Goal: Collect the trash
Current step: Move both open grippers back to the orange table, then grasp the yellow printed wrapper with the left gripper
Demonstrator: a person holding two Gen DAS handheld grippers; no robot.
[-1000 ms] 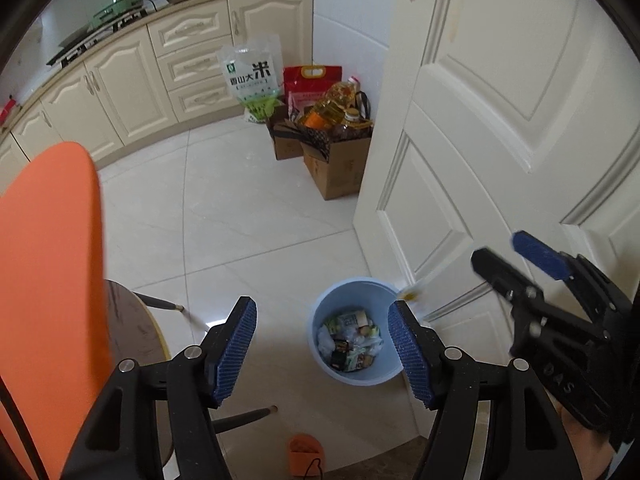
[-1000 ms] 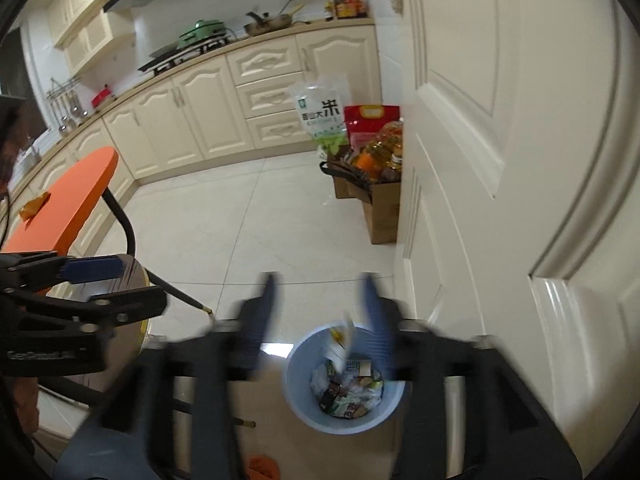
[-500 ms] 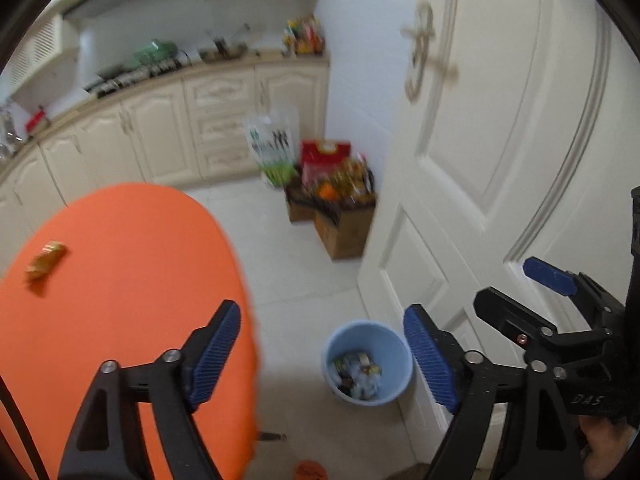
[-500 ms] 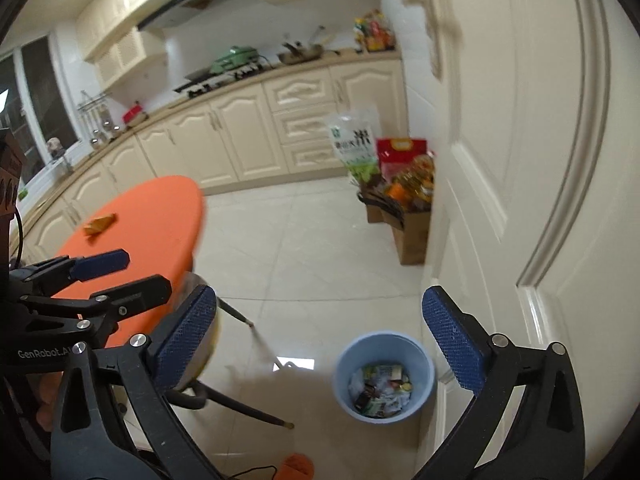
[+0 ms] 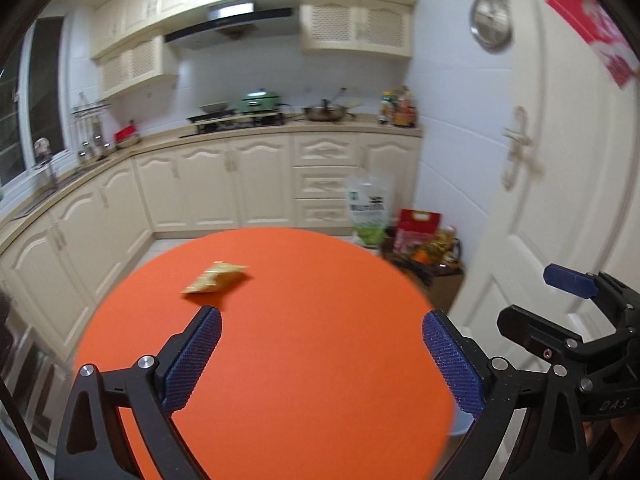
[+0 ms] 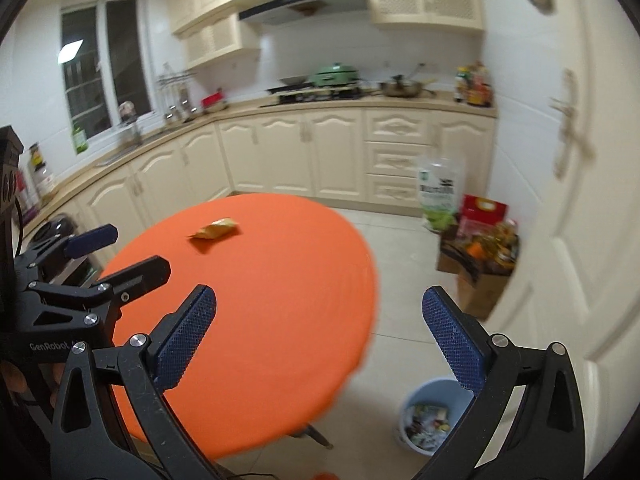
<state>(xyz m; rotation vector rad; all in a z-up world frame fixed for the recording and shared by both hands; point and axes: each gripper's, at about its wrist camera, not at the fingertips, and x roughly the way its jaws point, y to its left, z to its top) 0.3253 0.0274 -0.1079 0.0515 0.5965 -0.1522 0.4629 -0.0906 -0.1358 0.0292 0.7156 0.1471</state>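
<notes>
Both views have swung up from the blue bin (image 6: 430,420) to the orange bench (image 5: 280,340). The left gripper (image 5: 320,354) is opening, empty; the right gripper (image 6: 320,338) gapes wide, empty. One yellow wrapper (image 5: 216,277) remains at the bench's far left, next to collect.

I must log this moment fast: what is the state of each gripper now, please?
Left gripper: jaws opening, nothing between them, above the orange table.
Right gripper: open wide, holding nothing.

"genrobot" on left tongs (image 6: 100,256)
</notes>
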